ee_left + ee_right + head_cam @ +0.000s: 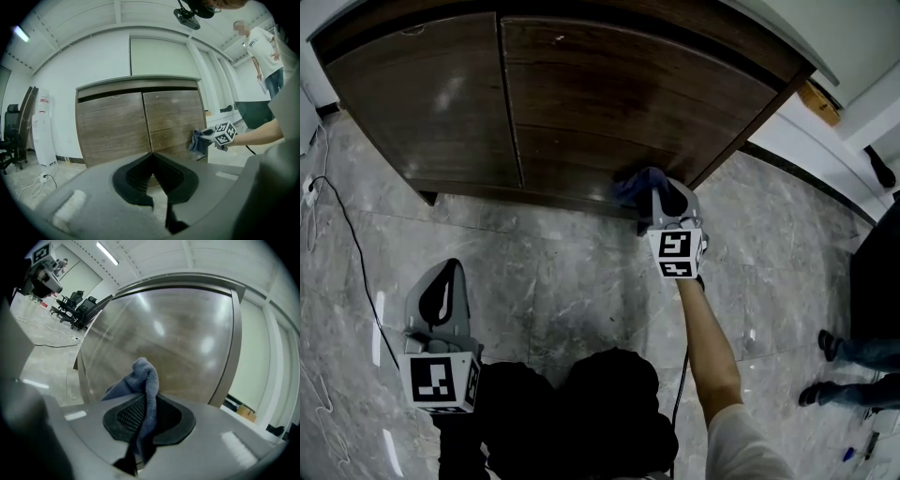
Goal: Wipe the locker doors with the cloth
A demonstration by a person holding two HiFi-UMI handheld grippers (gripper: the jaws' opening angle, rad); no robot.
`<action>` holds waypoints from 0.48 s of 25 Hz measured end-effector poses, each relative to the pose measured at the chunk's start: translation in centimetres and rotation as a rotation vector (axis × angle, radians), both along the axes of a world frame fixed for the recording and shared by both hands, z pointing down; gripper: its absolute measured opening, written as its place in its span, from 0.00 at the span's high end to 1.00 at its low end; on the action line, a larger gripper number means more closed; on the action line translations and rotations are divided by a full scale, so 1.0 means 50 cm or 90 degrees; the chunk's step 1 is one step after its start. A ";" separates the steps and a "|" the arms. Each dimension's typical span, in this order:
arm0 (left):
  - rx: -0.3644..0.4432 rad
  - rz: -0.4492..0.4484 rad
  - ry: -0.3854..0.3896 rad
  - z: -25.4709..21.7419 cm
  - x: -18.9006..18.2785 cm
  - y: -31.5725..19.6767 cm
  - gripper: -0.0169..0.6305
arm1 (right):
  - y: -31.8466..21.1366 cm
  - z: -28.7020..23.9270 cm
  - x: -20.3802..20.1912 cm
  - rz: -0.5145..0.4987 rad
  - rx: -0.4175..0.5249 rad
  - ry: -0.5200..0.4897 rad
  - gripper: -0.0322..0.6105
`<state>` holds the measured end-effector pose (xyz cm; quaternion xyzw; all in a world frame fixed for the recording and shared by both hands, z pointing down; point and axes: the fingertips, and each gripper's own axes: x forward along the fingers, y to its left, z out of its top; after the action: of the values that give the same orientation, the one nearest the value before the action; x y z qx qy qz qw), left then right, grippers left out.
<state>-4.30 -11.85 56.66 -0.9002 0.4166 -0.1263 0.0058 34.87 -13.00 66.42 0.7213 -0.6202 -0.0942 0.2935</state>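
Note:
The locker is a low dark wooden cabinet with two doors, standing at the top of the head view. My right gripper is shut on a blue cloth and holds it against the lower right part of the right door. In the right gripper view the cloth stands up between the jaws of the right gripper, close to the door's glossy wood. My left gripper hangs over the floor well short of the locker. Its jaws meet with nothing between them in the left gripper view, at the left gripper.
A black cable runs across the grey marble floor at the left. A person's shoes are at the right edge, and a cardboard box lies beyond the locker's right corner. A water dispenser and an office chair stand left of the locker.

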 end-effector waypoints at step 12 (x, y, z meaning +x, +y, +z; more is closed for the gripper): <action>0.002 0.004 0.021 -0.013 -0.016 0.005 0.97 | -0.056 -0.324 -0.081 -0.073 0.068 0.133 0.87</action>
<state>-5.10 -11.58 55.99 -0.9033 0.4144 -0.1109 0.0011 30.82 -15.80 50.22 0.6858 -0.6205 -0.2180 0.3119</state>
